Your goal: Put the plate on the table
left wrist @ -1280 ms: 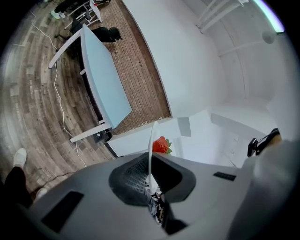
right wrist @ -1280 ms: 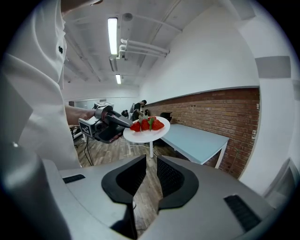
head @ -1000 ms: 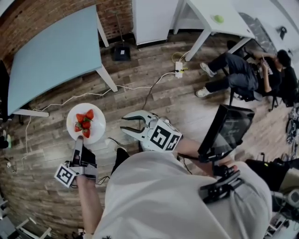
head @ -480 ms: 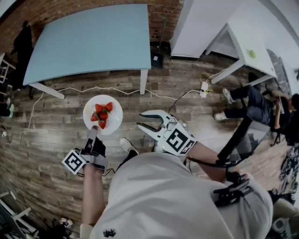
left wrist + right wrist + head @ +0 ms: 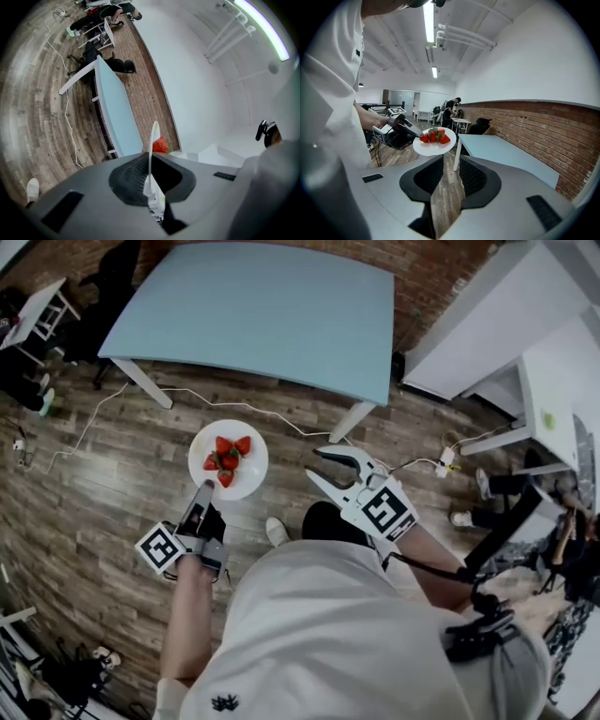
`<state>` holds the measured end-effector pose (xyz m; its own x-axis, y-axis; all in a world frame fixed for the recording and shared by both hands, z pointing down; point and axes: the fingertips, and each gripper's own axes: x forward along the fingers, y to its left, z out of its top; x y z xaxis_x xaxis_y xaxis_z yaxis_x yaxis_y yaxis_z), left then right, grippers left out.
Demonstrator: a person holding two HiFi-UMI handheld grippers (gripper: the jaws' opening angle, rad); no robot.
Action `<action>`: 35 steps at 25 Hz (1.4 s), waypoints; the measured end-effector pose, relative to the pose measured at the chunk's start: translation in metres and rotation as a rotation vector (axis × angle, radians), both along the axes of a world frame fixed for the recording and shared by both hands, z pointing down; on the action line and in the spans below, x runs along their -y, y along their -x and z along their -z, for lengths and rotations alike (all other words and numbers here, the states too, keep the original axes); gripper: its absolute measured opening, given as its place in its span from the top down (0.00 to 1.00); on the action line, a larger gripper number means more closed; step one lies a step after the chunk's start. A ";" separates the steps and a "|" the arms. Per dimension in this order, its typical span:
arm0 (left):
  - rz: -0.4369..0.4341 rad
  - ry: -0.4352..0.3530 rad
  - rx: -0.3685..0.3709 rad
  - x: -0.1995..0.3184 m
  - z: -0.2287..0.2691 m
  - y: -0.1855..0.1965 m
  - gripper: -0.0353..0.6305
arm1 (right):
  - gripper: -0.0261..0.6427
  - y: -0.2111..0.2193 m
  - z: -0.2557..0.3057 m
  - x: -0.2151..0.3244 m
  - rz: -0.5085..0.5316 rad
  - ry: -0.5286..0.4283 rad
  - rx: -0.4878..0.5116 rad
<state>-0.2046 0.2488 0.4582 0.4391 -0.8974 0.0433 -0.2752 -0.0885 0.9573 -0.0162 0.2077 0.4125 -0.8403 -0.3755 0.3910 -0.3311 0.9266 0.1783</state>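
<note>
A white plate (image 5: 228, 461) carrying several strawberries (image 5: 228, 455) hangs above the wooden floor, just short of the light blue table (image 5: 272, 315). My left gripper (image 5: 206, 488) is shut on the plate's near rim. In the left gripper view the plate (image 5: 152, 140) stands edge-on between the jaws, with one strawberry (image 5: 161, 146) peeking past it. My right gripper (image 5: 317, 463) is held to the right of the plate, open, nothing between its fingers. The right gripper view shows the plate (image 5: 436, 143), the left gripper (image 5: 401, 130) and the table (image 5: 506, 152).
A white cable (image 5: 262, 411) and a power strip (image 5: 442, 457) lie on the floor by the table leg (image 5: 352, 420). White tables (image 5: 478, 324) stand at the right, black chairs (image 5: 103, 287) at the far left. A seated person (image 5: 572, 559) is at the right edge.
Both grippers and the held plate have shifted right in the head view. The blue table has come closer and now fills more of the upper picture. The grip on the plate is unchanged.
</note>
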 end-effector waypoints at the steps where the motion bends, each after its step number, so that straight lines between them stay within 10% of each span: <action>1: 0.012 -0.004 -0.003 0.001 0.000 0.008 0.93 | 0.81 0.009 0.001 0.004 0.011 -0.001 -0.005; 22: 0.117 0.045 0.031 0.219 0.007 0.110 0.93 | 0.81 0.124 -0.012 0.237 0.144 0.064 0.012; 35: 0.046 0.098 0.034 0.406 -0.026 0.124 0.93 | 0.81 0.120 -0.035 0.376 0.015 0.148 -0.004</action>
